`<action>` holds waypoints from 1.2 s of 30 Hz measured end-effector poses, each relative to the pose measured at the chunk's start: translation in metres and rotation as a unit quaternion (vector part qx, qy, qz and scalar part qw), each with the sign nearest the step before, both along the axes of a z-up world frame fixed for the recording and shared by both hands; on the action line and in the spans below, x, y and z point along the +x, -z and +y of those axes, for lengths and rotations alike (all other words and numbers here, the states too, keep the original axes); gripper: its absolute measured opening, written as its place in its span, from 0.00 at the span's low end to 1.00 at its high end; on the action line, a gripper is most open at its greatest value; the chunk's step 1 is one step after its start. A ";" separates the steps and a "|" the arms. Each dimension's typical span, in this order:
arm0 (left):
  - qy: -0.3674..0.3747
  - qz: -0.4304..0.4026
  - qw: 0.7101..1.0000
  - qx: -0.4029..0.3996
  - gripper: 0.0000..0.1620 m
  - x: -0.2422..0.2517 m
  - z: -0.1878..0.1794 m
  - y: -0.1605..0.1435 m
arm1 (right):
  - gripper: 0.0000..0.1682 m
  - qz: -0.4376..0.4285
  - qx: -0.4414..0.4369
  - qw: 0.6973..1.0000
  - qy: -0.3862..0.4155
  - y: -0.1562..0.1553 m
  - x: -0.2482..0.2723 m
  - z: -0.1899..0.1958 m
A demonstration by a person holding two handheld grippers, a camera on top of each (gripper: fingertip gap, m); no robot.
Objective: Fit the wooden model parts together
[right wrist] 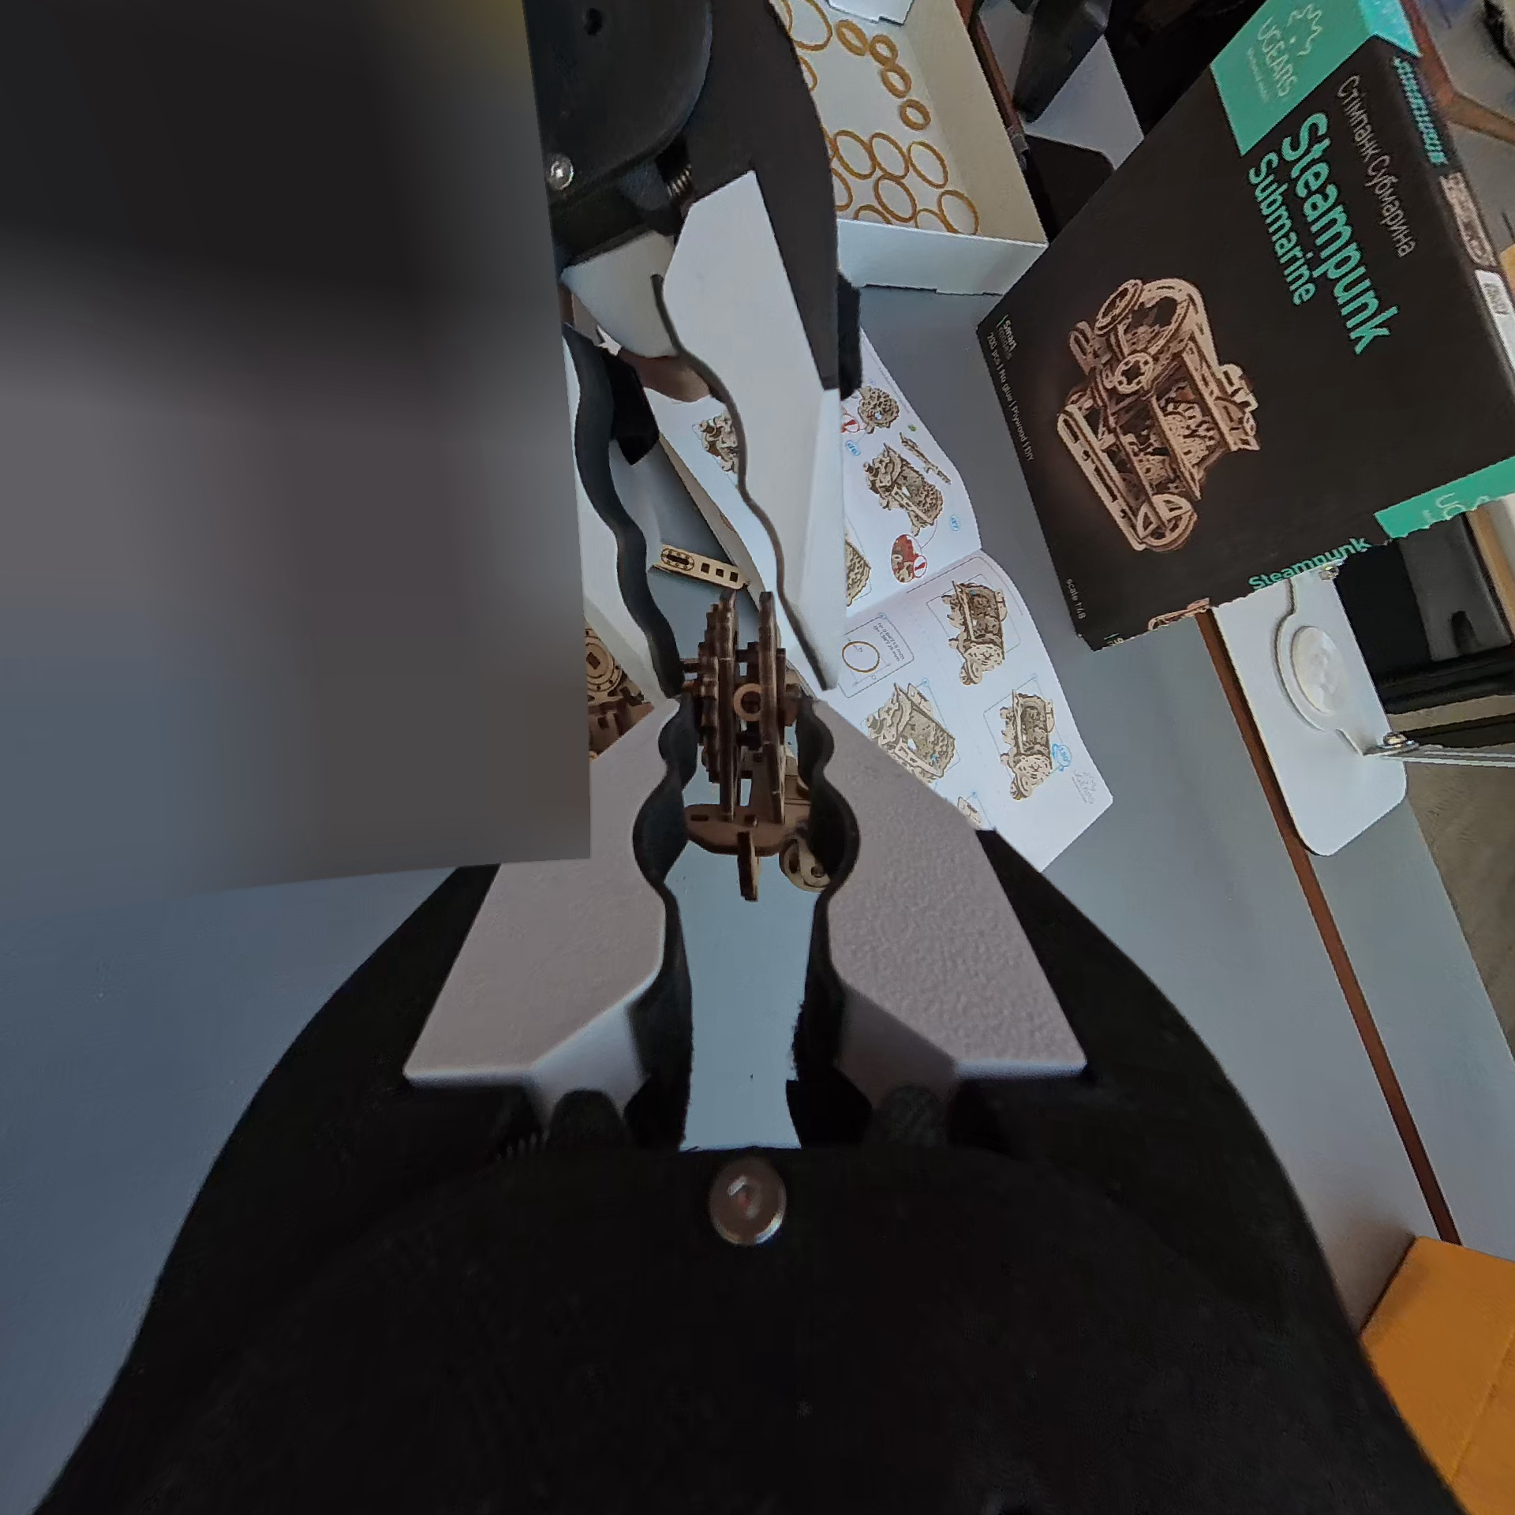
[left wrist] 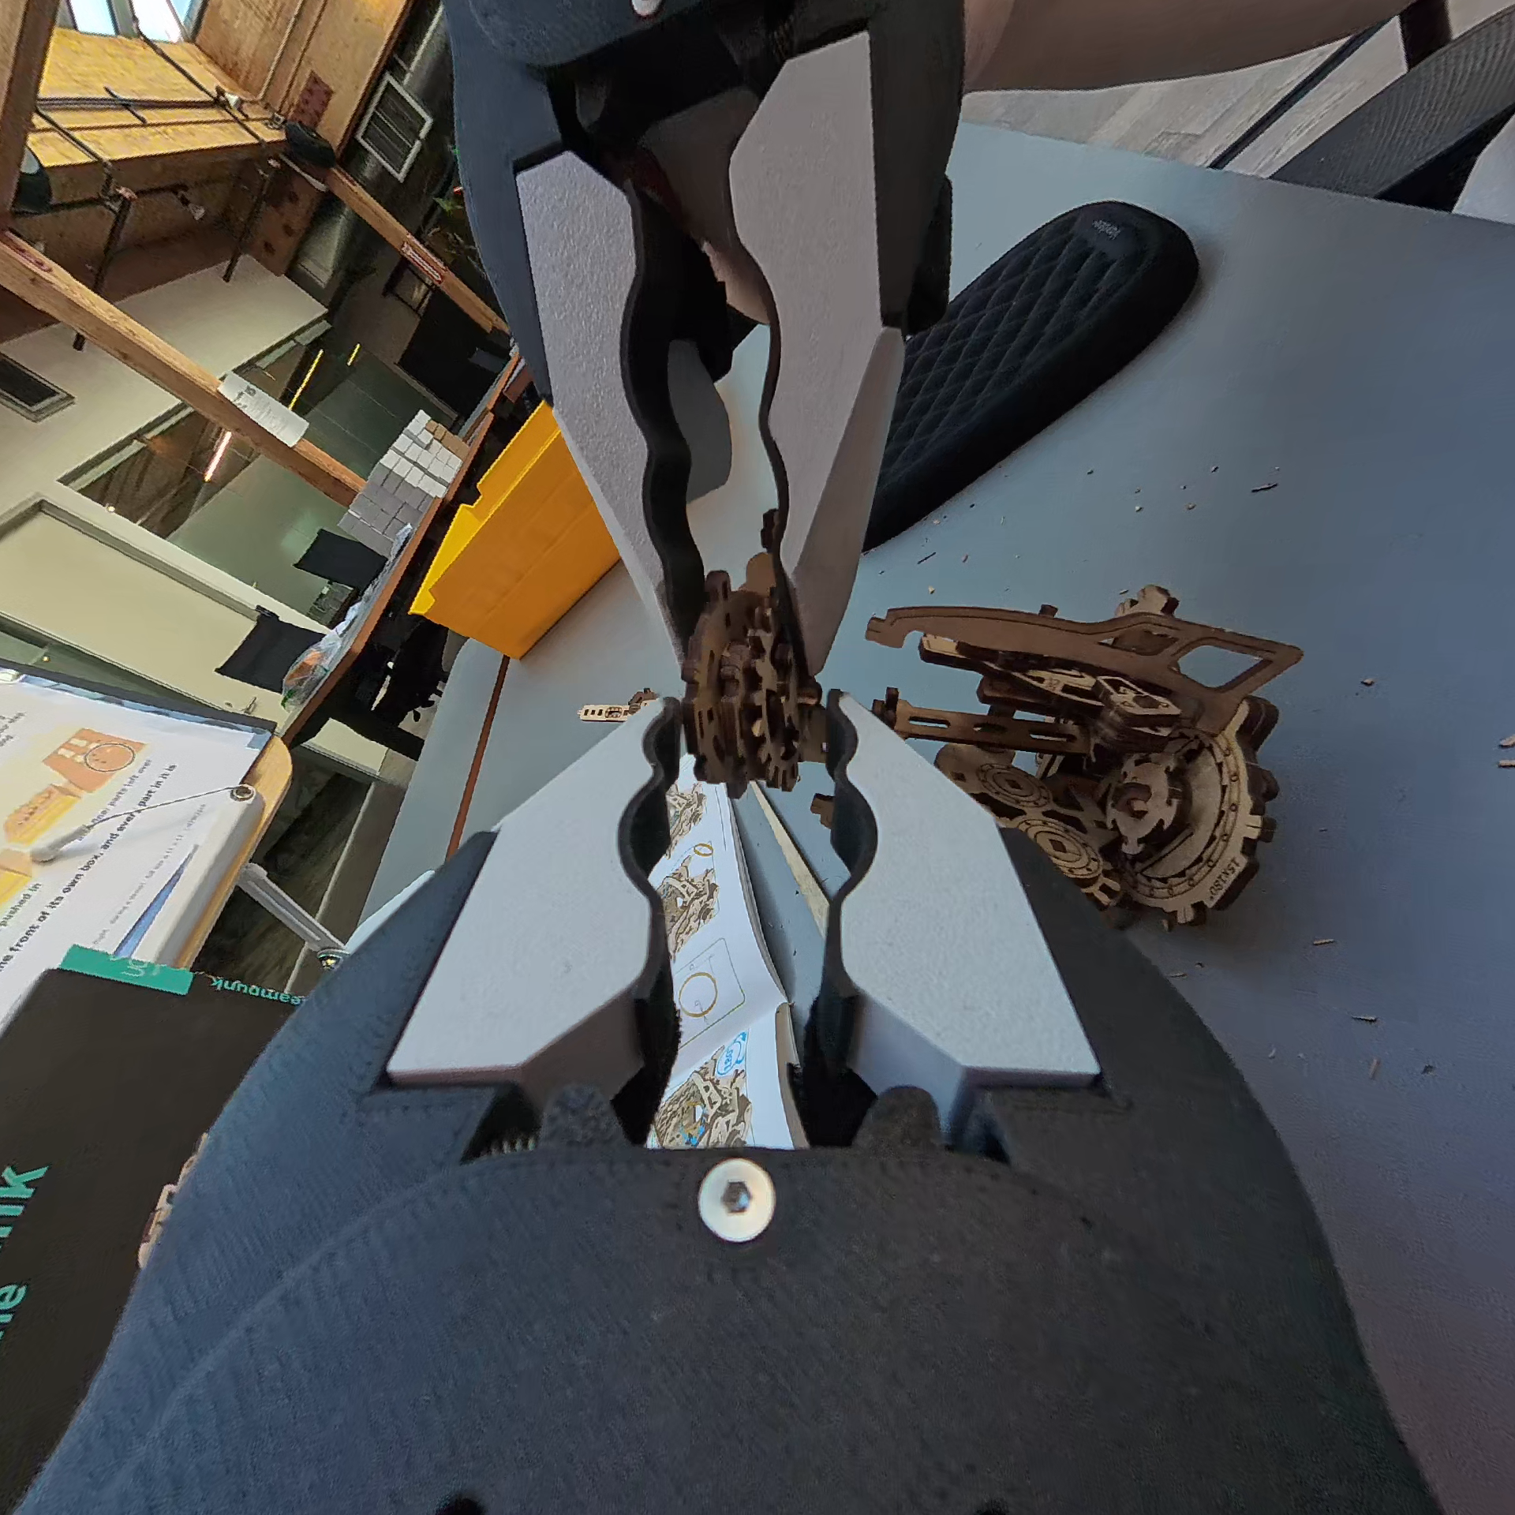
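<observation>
Gripping one wooden gear cluster (left wrist: 750, 697) at mid-frame, left gripper (left wrist: 750, 721) and right gripper (right wrist: 742, 738) both pinch it; a lettered dark kit box (right wrist: 1262, 328) sits upper right.

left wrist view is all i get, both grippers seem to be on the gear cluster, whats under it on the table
Observer: In the right wrist view, an open instruction booklet lies on the table beneath the gear cluster.
Operator: what else sits past it
Observer: A white tray of thin wooden rings sits beyond the booklet.
Operator: can you see the kit box front
Observer: Yes, the dark box stands right of the booklet, showing a picture of the finished model.
</observation>
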State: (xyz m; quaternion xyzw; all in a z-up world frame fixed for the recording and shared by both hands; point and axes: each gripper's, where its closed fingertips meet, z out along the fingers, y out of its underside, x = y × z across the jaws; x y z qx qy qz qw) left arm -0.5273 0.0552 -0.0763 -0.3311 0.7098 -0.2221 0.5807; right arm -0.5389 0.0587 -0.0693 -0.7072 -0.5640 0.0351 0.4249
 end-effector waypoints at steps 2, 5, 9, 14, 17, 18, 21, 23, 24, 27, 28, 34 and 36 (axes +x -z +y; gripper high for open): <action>-0.006 0.005 1.000 -0.007 0.25 -0.001 0.002 0.000 | 0.14 0.009 -0.004 1.000 0.001 -0.001 0.001 0.000; -0.014 0.028 0.999 -0.037 0.33 -0.005 0.008 0.003 | 0.13 0.034 -0.010 0.999 0.002 -0.003 0.004 0.000; 0.005 0.078 0.985 -0.151 0.30 -0.019 0.010 0.010 | 0.14 0.072 -0.025 0.997 -0.012 -0.003 0.007 -0.002; 0.025 0.117 0.958 -0.261 0.23 -0.031 0.011 0.024 | 0.13 0.087 0.004 0.995 -0.046 -0.005 0.007 -0.007; 0.023 0.130 0.948 -0.289 0.27 -0.030 0.010 0.026 | 0.14 0.071 0.033 0.995 -0.058 -0.004 0.006 -0.008; 0.019 0.131 0.946 -0.296 0.27 -0.030 0.011 0.026 | 0.14 0.066 0.043 0.995 -0.064 -0.004 0.005 -0.009; 0.005 0.140 0.930 -0.339 0.25 -0.029 0.016 0.029 | 0.14 0.046 0.064 0.994 -0.079 -0.002 0.003 -0.009; 0.001 0.157 0.921 -0.357 0.19 -0.031 0.017 0.034 | 0.14 0.040 0.068 0.993 -0.085 0.000 0.001 -0.010; 0.000 0.161 0.918 -0.361 0.19 -0.031 0.018 0.036 | 0.14 0.039 0.068 0.993 -0.088 0.001 0.001 -0.010; 0.008 0.159 0.912 -0.379 0.16 -0.030 0.015 0.036 | 0.14 0.039 0.069 0.992 -0.098 0.004 -0.001 -0.011; 0.010 0.159 0.910 -0.383 0.16 -0.029 0.015 0.036 | 0.14 0.037 0.066 0.992 -0.097 0.005 0.000 -0.010; 0.017 0.155 0.906 -0.394 0.14 -0.024 0.012 0.039 | 0.12 0.036 0.061 0.992 -0.101 0.004 -0.002 -0.010; 0.017 0.155 0.904 -0.398 0.13 -0.024 0.013 0.040 | 0.12 0.027 0.060 0.993 -0.102 0.007 -0.001 -0.009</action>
